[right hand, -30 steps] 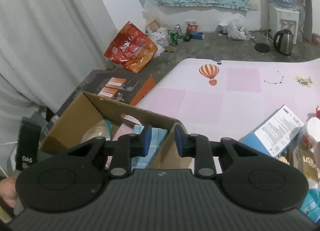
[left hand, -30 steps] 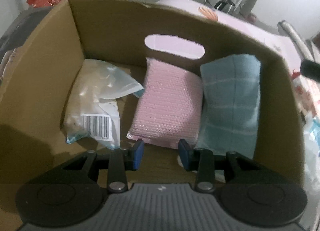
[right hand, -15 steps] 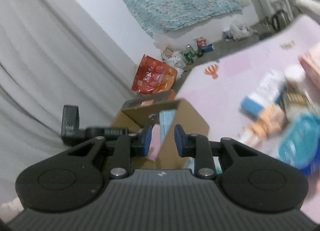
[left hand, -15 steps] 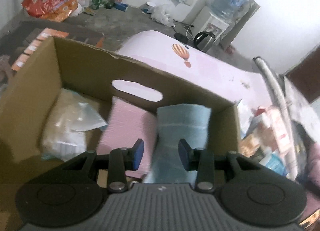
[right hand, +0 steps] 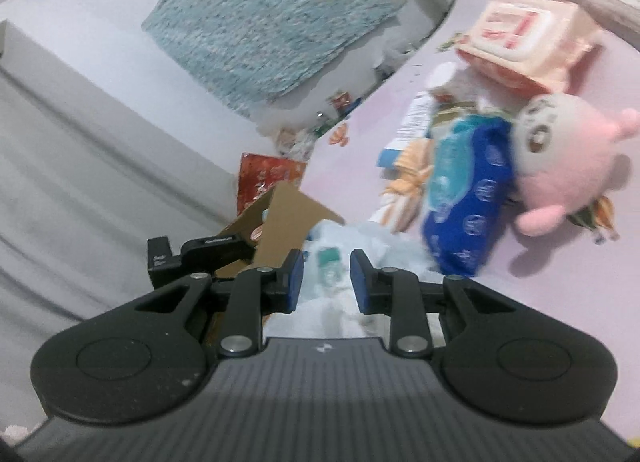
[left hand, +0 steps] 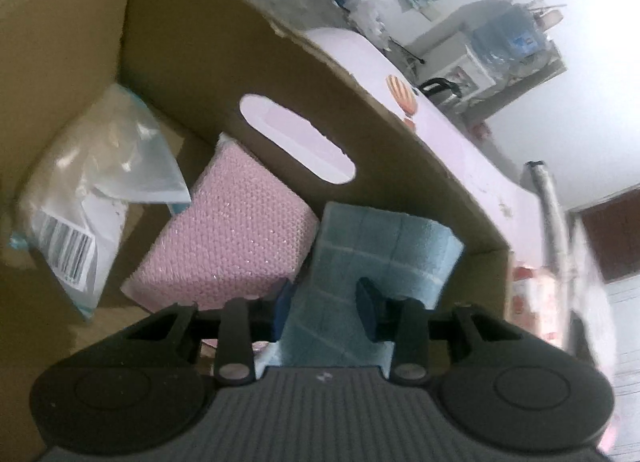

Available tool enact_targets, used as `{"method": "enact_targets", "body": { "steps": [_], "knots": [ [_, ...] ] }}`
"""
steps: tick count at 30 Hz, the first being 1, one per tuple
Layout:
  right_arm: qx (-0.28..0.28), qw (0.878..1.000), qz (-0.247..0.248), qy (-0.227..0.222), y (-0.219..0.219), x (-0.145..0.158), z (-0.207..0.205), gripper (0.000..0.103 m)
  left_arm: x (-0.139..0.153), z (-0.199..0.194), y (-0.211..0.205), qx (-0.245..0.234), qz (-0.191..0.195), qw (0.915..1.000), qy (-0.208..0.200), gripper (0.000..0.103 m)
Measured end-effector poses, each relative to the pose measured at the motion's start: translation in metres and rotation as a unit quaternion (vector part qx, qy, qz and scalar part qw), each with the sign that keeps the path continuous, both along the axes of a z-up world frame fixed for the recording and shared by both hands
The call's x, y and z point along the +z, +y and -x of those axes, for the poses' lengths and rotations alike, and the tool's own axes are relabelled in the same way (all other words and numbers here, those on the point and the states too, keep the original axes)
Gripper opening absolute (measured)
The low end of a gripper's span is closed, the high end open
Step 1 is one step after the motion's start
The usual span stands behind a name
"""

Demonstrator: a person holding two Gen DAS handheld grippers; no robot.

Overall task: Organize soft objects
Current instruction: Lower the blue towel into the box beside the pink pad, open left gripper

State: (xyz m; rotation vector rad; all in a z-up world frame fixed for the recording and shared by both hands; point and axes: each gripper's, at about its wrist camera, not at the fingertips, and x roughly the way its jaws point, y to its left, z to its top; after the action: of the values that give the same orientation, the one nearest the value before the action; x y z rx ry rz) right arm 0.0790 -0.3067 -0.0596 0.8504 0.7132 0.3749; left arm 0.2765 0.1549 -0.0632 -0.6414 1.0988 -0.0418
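In the left wrist view a cardboard box (left hand: pixel 280 73) holds a clear plastic bag with a barcode (left hand: pixel 88 189), a pink sponge (left hand: pixel 240 234) and a blue checked cloth (left hand: pixel 372 258). My left gripper (left hand: pixel 326 312) is open, its fingertips either side of the blue cloth's near end, jaws not closed on it. In the right wrist view my right gripper (right hand: pixel 326 278) is open over a white plastic pack (right hand: pixel 340 258) on the pink mat. A blue pack (right hand: pixel 468 197) and a pink plush toy (right hand: pixel 568 157) lie to its right.
The box (right hand: pixel 280 217) also shows left of the right gripper, with the left gripper's black body (right hand: pixel 192 254) beside it. A pink wipes pack (right hand: pixel 524 37) and small cartons (right hand: pixel 408 129) lie further on the mat. A kettle (left hand: pixel 440 87) and water dispenser (left hand: pixel 508 41) stand beyond.
The left gripper swung back down into the box, now straddling the blue cloth. The right gripper turned away from the box toward the pile on the mat, now over the white pack.
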Motion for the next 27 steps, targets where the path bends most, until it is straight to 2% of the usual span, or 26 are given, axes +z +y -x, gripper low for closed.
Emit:
{"method": "enact_targets", "body": {
  "steps": [1, 3, 8, 11, 15, 18, 20, 22, 25, 27],
  "knots": [
    [-0.002, 1.0, -0.002, 0.002, 0.0, -0.002, -0.003, 0.026, 0.002, 0.001, -0.003, 0.001, -0.026, 0.9997, 0.0, 0.033],
    [-0.003, 1.0, -0.006, 0.003, 0.0, -0.003, -0.003, 0.026, 0.006, 0.002, -0.005, 0.005, -0.054, 0.9985, -0.001, 0.033],
    [0.004, 1.0, -0.009, -0.001, 0.001, 0.0, -0.003, 0.026, 0.01, 0.004, -0.002, 0.014, -0.068, 0.9975, 0.004, 0.034],
    [0.006, 1.0, -0.009, -0.005, 0.001, 0.003, -0.003, 0.026, 0.019, 0.009, -0.002, 0.018, -0.043, 0.9988, -0.011, 0.037],
    [0.006, 1.0, -0.007, -0.008, 0.001, 0.003, -0.002, 0.026, 0.047, 0.022, -0.015, -0.013, -0.004, 0.9956, -0.093, 0.043],
    [0.006, 1.0, -0.009, -0.003, 0.003, 0.0, -0.002, 0.026, 0.062, 0.025, -0.034, -0.046, 0.0, 0.9908, -0.127, 0.044],
    [0.006, 1.0, -0.011, 0.0, 0.003, -0.004, -0.002, 0.026, 0.063, 0.022, -0.048, -0.068, -0.024, 0.9907, -0.115, 0.043],
    [0.005, 1.0, -0.013, 0.004, 0.004, -0.006, -0.002, 0.026, 0.052, 0.015, -0.061, -0.082, -0.055, 0.9917, -0.082, 0.04],
    [0.002, 1.0, -0.015, 0.007, 0.002, -0.008, 0.0, 0.026, 0.028, 0.004, -0.069, -0.088, -0.074, 0.9929, -0.031, 0.033],
    [-0.002, 1.0, -0.014, 0.008, 0.0, -0.009, 0.002, 0.026, 0.018, 0.003, -0.065, -0.082, -0.072, 0.9938, -0.019, 0.036]
  ]
}}
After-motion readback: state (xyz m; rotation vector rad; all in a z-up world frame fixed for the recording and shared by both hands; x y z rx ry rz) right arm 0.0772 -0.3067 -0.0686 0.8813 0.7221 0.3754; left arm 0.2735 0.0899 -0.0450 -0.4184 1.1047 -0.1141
